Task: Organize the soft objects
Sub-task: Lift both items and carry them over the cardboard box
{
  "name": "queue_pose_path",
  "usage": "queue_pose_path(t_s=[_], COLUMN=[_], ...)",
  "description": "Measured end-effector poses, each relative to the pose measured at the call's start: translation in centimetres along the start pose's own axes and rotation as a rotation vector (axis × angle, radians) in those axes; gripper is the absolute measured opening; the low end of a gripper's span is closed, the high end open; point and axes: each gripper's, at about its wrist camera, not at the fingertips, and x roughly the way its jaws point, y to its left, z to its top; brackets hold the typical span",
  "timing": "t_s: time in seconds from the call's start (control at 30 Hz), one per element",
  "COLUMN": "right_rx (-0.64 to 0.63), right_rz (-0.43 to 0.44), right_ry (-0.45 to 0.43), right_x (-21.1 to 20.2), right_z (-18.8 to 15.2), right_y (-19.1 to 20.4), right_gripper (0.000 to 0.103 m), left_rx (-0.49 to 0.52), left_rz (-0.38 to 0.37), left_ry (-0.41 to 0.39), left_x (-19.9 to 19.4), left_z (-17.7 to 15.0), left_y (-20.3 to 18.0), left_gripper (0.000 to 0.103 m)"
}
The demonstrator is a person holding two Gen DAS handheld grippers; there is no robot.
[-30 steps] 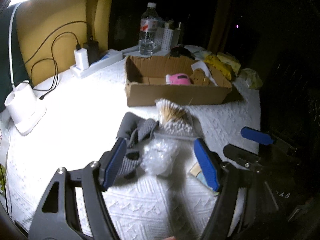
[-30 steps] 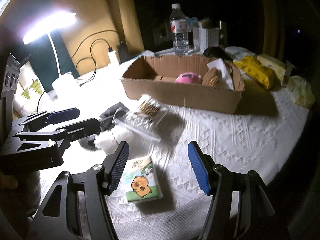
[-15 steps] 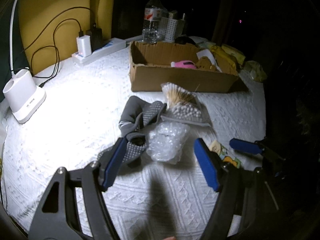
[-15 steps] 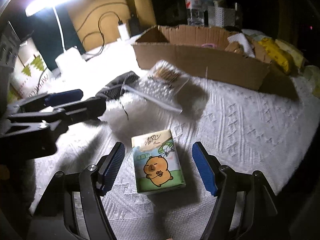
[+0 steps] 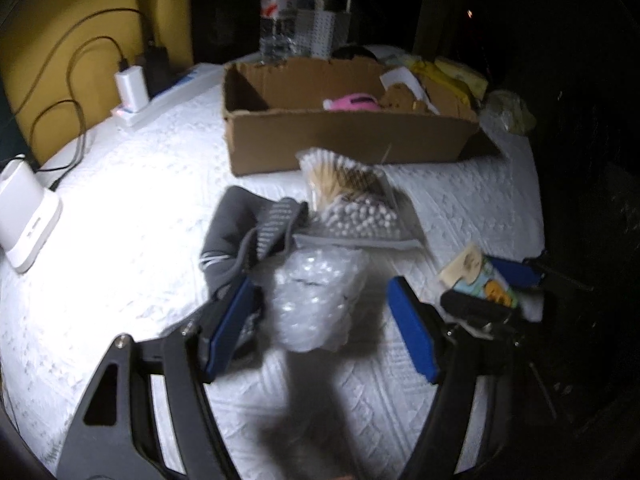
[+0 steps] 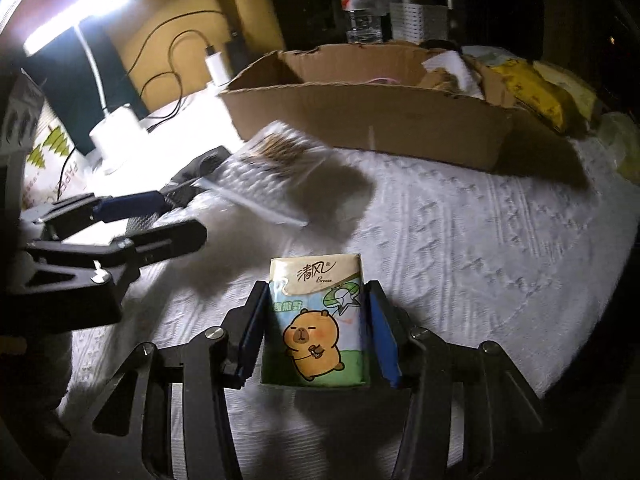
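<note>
A tissue pack [image 6: 316, 324] with a cartoon animal lies on the white cloth between the blue pads of my right gripper [image 6: 318, 334]. Its jaws are closing and the pads touch both sides of the pack. In the left wrist view my left gripper [image 5: 320, 330] stands open around a wad of bubble wrap [image 5: 316, 300], with a gap on each side. Behind the wad lie a grey sock [image 5: 240, 232] and a clear bag of cotton swabs [image 5: 352, 200]. The cardboard box [image 5: 340, 140] beyond holds a pink item [image 5: 352, 102]. The tissue pack [image 5: 480, 280] shows at the right.
A water bottle [image 5: 284, 12] and a white basket [image 6: 418, 20] stand behind the box. A power strip with a charger [image 5: 132, 92] and a lamp base [image 5: 24, 216] sit at the left. Yellow packets [image 6: 536, 92] lie right of the box. The table's edge drops off at the right.
Both grippers have come down toward the cloth. The right jaws have narrowed onto the tissue pack. The left jaws, still as wide, now straddle the bubble wrap.
</note>
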Motion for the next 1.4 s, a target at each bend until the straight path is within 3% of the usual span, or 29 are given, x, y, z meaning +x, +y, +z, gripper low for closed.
queue_pose_path(t_s=[0.27, 0.37, 0.5, 0.9, 1.4], right_rx=[0.028, 0.029, 0.037, 0.042, 0.016], right_rz=[-0.012, -0.013, -0.017, -0.033, -0.047], right_ry=[-0.016, -0.018, -0.026, -0.059, -0.104], right_x=[-0.2, -0.4, -0.7, -2.4, -4.1], right_z=[0.5, 0.6, 0.6, 1.1, 4.2], right_y=[-1.7, -2.0, -2.5, -2.9, -3.8], right_gripper=[0.051, 0.051, 0.051, 0.051, 0.051], left_rx=[0.042, 0.058, 0.083, 0.112, 0.09], left_rz=[-0.012, -0.009, -0.014, -0.046, -0.057], left_ry=[0.019, 0.038, 0.035, -0.03, -0.101], left_x=[1.6, 2.0, 1.7, -1.8, -3.4], left_z=[0.3, 0.2, -0.1, 0.6, 4.2], left_y=[-0.7, -1.0, -1.6, -3.5, -3.4], left_gripper=[0.07, 0.049, 0.042, 0.042, 0.042])
